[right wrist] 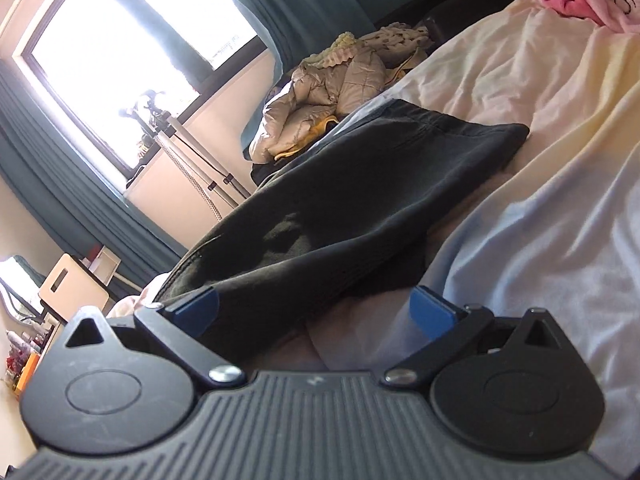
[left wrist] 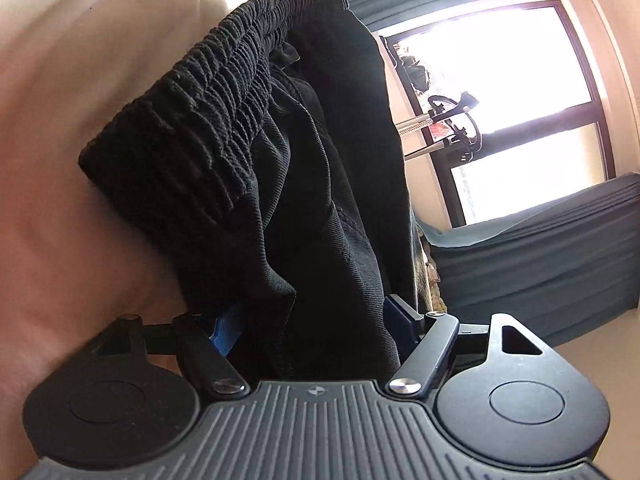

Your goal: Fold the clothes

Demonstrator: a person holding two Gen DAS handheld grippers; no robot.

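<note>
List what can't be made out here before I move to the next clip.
- Left wrist view: the left claw tips, buried in the black shorts.
- Left wrist view: the shorts' legs, cut off behind the claw body.
- Right wrist view: small items on the desk, too small.
- Both views: the scene outside the window, blown out by glare.

— What's the garment?

— Black shorts (left wrist: pixel 304 184), twill-like cloth with a gathered, ribbed elastic waistband (left wrist: pixel 192 120).

— How do they lie?

— In the left wrist view they're bunched in deep folds on the pale bed sheet (left wrist: pixel 60 160), waistband end rounded and raised. In the right wrist view the shorts (right wrist: pixel 340 208) stretch flat across the bed, one end folded over, far from the bed's pink-clothes corner.
</note>
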